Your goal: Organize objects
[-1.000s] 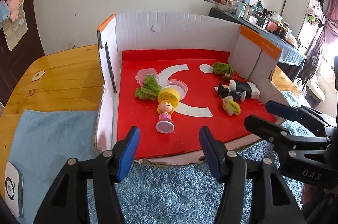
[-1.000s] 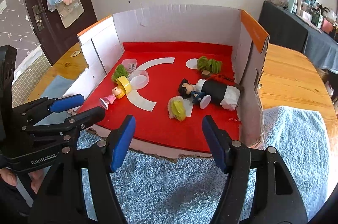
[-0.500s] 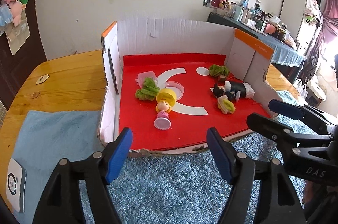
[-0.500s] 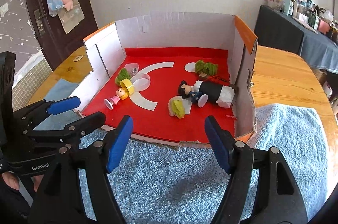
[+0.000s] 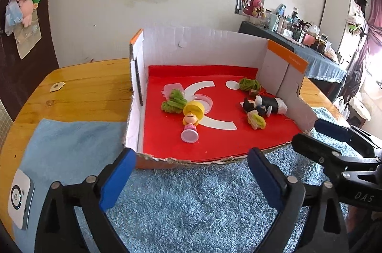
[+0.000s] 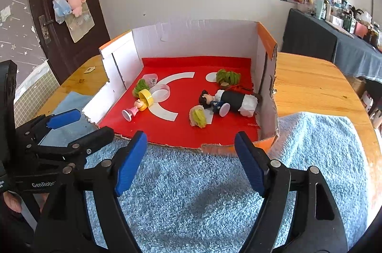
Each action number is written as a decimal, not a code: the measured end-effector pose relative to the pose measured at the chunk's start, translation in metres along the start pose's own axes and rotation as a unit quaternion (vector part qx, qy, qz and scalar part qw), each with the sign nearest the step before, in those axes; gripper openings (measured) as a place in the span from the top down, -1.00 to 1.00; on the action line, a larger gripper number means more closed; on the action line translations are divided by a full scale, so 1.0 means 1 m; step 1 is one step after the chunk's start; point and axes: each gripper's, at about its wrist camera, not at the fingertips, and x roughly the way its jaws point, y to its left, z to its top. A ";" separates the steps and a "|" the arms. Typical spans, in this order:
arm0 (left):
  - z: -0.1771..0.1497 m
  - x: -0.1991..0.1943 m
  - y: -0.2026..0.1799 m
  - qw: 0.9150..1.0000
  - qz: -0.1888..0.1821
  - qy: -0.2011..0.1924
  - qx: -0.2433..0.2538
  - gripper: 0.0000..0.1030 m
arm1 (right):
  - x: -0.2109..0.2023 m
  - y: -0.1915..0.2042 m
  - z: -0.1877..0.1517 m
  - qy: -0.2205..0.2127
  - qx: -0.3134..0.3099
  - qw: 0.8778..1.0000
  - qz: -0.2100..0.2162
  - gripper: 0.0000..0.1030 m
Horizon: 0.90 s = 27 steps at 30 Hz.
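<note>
An open cardboard box [image 5: 205, 42] [image 6: 195, 35] with a red floor lies on the table. Inside lie a yellow-hatted pink doll [image 5: 191, 119] [image 6: 139, 104], a black-and-white doll [image 5: 265, 104] [image 6: 229, 101], a yellow-green toy [image 5: 256, 119] [image 6: 198, 116], green yarn tufts [image 5: 173, 102] [image 6: 226, 77] and a clear lid [image 5: 205, 103]. My left gripper [image 5: 191, 171] hangs over the blue rug in front of the box, its jaws opening with nothing between them. My right gripper [image 6: 191, 157] hovers beside it, jaws also opening and empty.
A fluffy blue rug [image 5: 203, 205] covers the near table. A light-blue towel [image 5: 66, 145] and a white device [image 5: 20, 200] lie at the left. The wooden table [image 6: 310, 78] runs past the box. A person's fingers [image 6: 12, 205] hold the left tool.
Both grippers have drawn back from the box toward the near rug, and both sets of jaws have spread wider. The toys in the box have not moved.
</note>
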 end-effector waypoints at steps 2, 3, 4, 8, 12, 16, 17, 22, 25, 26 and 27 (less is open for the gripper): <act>-0.002 -0.002 0.001 1.000 0.004 -0.003 0.000 -0.99 | -0.001 0.000 -0.002 0.000 0.000 1.000 -0.002 -0.48; -0.003 -0.003 0.001 1.000 0.005 -0.004 0.000 -0.99 | -0.002 0.000 -0.004 0.001 0.001 1.000 -0.003 -0.48; -0.005 -0.004 0.001 1.000 0.005 -0.004 0.001 -0.99 | -0.002 0.000 -0.005 0.001 0.001 1.000 -0.003 -0.48; -0.009 -0.005 0.001 1.000 0.007 -0.002 0.004 -0.99 | -0.003 0.001 -0.010 0.003 0.002 1.000 -0.004 -0.51; -0.014 -0.005 0.001 1.000 0.009 0.001 0.004 -0.99 | -0.003 0.001 -0.016 0.007 0.002 1.000 -0.006 -0.53; -0.018 -0.006 0.001 1.000 0.008 0.004 0.006 -0.99 | -0.003 -0.001 -0.021 0.009 0.005 1.000 -0.008 -0.53; -0.020 -0.006 0.000 1.000 0.008 0.005 0.007 -0.99 | -0.003 -0.001 -0.023 0.010 0.006 1.000 -0.008 -0.53; -0.026 -0.003 -0.001 1.000 0.013 0.014 0.010 -0.99 | -0.002 -0.002 -0.030 0.016 0.008 1.000 -0.009 -0.53; -0.029 -0.002 -0.001 1.000 0.014 0.019 0.009 -0.99 | 0.000 -0.003 -0.034 0.021 0.008 1.000 -0.010 -0.53; -0.031 -0.002 -0.001 1.000 0.015 0.021 0.008 -0.99 | 0.001 -0.003 -0.035 0.022 0.008 1.000 -0.010 -0.53; -0.032 -0.001 0.000 1.000 0.015 0.023 0.007 -0.99 | 0.002 -0.004 -0.036 0.023 0.009 1.000 -0.010 -0.53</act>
